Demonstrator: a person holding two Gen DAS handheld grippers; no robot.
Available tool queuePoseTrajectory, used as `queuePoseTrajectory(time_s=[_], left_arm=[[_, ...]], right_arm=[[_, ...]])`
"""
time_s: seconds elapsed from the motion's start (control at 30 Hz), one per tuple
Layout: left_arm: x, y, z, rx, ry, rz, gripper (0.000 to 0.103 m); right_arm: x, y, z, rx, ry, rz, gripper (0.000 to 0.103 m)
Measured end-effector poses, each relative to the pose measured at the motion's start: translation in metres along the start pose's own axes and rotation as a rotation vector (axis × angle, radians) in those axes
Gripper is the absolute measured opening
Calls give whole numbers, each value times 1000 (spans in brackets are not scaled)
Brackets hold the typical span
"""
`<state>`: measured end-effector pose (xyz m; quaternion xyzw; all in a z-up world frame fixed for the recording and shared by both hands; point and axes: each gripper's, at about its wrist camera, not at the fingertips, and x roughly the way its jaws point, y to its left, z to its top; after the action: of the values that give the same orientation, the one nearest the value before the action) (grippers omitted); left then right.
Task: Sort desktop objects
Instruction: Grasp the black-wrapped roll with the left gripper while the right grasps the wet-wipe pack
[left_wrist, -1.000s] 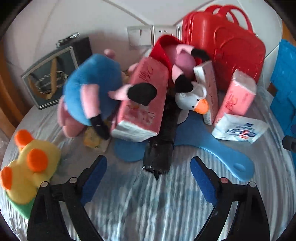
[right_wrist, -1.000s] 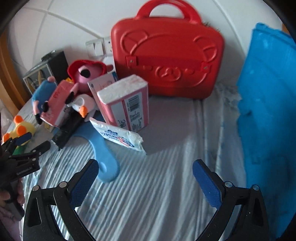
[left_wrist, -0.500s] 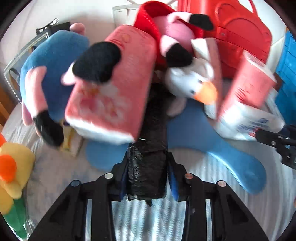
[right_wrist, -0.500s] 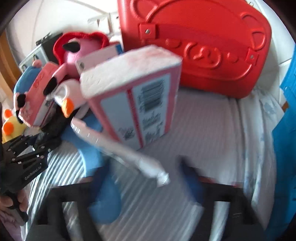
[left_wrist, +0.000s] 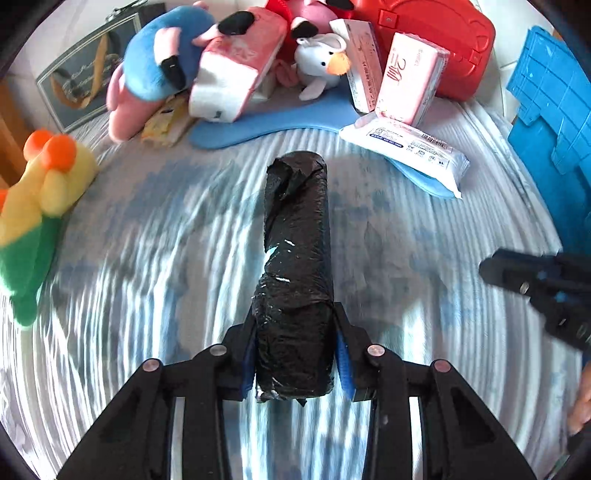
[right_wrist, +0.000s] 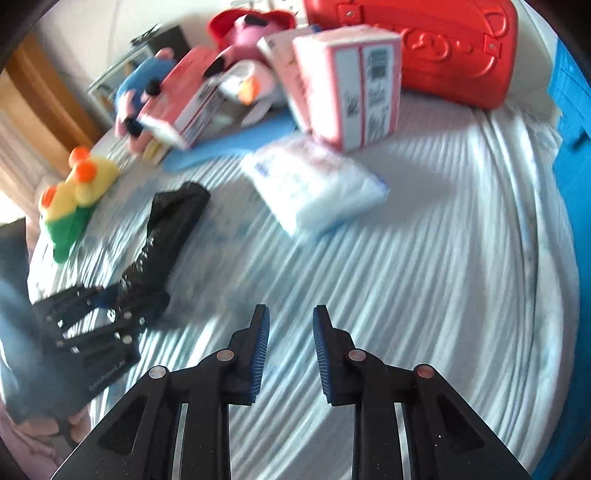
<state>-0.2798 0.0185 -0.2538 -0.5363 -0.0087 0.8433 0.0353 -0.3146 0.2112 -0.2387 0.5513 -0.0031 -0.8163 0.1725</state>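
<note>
A black roll (left_wrist: 295, 266) is gripped by the left claw (left_wrist: 295, 363) – carrying to its sorting place is judged next. The right claw (right_wrist: 290, 341) is closing, nothing between its pads.

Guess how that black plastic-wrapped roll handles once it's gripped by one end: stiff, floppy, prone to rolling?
The black roll is clamped at its near end by the left gripper and extends straight forward without drooping, so it probably holds its shape. Its crinkled wrap looks soft, so the pads likely bite rather than slip. Being cylindrical, it may roll if released on the striped cloth.
</note>
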Motion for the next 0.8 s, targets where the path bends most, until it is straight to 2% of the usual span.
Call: queuePoseTrajectory(time_s=[0.03, 0.07, 0.1, 0.13, 0.17, 0.2, 0.3, 0.33, 0.37, 0.4, 0.43, 0.57, 0.8], left_arm=[[-2, 7, 10, 3, -19, 5, 36], [-7, 6, 12, 10, -42, 15, 45], [-12, 4, 16, 15, -66, 35, 60], [-16, 3, 21, 18, -88, 47, 68], [-14, 3, 30, 22, -103, 46, 77], [-11, 2, 37, 23, -106, 47, 77], [8, 1, 48, 12, -52, 41, 77], [14, 4, 50, 3, -23, 32, 76], [21, 2, 51, -4, -10, 23, 63], [25, 2, 51, -8, -2, 18, 41], [32, 2, 51, -11, 16, -6, 34], [40, 3, 69, -9, -35, 22, 34], [51, 7, 107, -31, -80, 39, 34]], right_arm=[[0, 2, -5, 4, 2, 0, 29], [-2, 2, -7, 3, 2, -2, 34], [-4, 1, -7, 4, -5, -11, 47], [-2, 1, -5, -9, -9, -15, 65], [-3, 2, -3, -10, -20, -27, 73], [-4, -4, 5, -11, -38, -37, 80], [-1, -10, 21, -16, -60, -67, 85], [1, -12, 28, -21, -64, -78, 89], [3, -13, 35, -30, -69, -89, 90], [6, -14, 41, -40, -72, -100, 91], [10, -13, 47, -48, -73, -107, 93], [26, -12, 68, -85, -78, -107, 100], [62, -9, 92, -125, -40, -109, 101]])
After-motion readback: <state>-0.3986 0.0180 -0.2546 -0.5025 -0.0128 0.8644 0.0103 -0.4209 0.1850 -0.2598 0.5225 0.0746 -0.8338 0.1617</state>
